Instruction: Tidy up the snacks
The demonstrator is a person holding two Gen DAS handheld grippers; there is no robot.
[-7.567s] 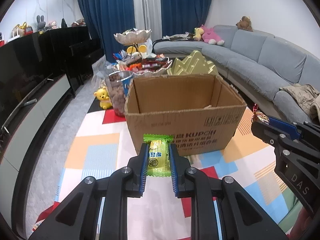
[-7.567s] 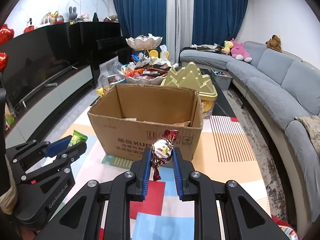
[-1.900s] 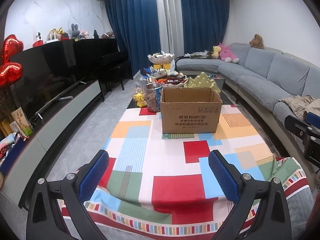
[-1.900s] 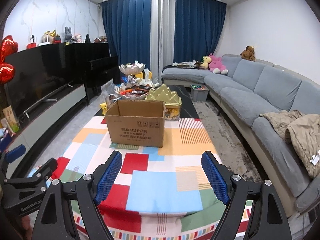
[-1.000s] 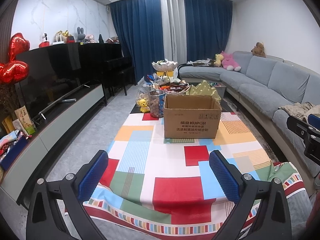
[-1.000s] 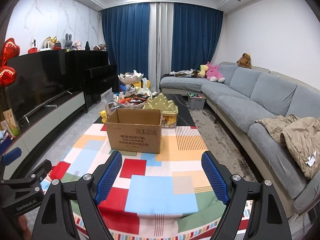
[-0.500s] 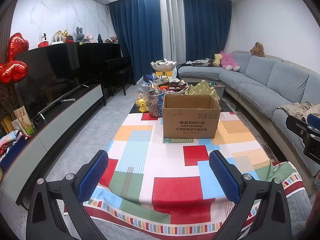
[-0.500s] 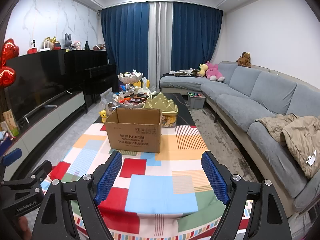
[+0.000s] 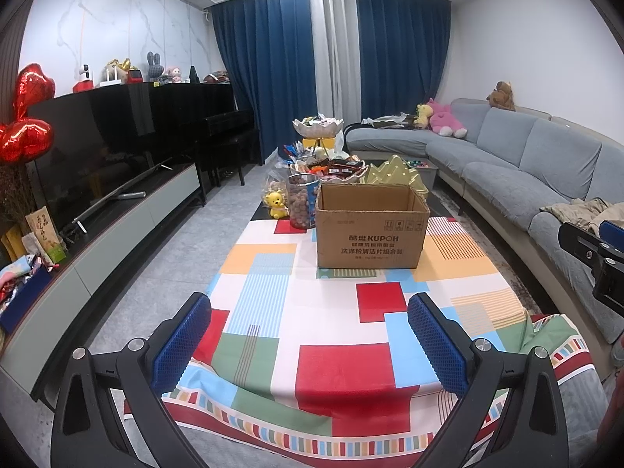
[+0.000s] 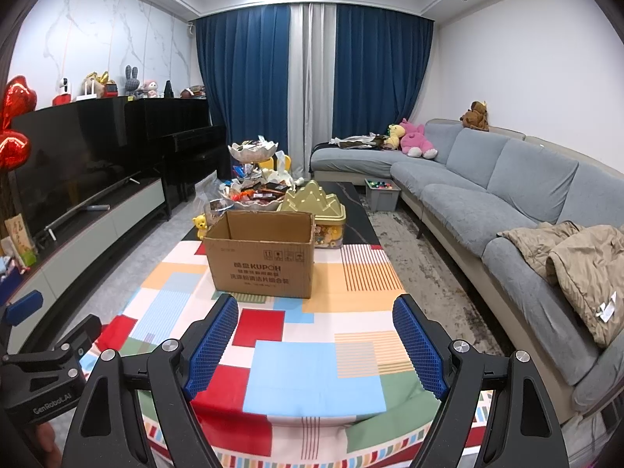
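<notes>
Left gripper: jaws spread wide, blue pads bare, nothing between them; held above the near edge of the tabletop.

Right gripper: jaws likewise wide apart, nothing held; also above the near edge. In the left wrist view it shows at 3 o'clock; in the right wrist view the left one shows at 8 o'clock.

Tabletop: covered by a cloth of red, blue, green, orange and white blocks with a striped border.

Cardboard box: at 12 o'clock from both grippers, well apart from them, standing upright on the far half of the cloth, flaps open, printed text on its near face. Its contents cannot be seen from either view.

Snacks: piled in a tiered dish behind the box, at 12 o'clock.

Clear jar: just beside the box at its 10 o'clock, filled with brown pieces.

Yellow bear figure: at 9 o'clock of the jar.

Gold peaked tin: behind the box at its 1 o'clock.

Grey sofa: along the room at 3 o'clock, a tan jacket lying on it.
</notes>
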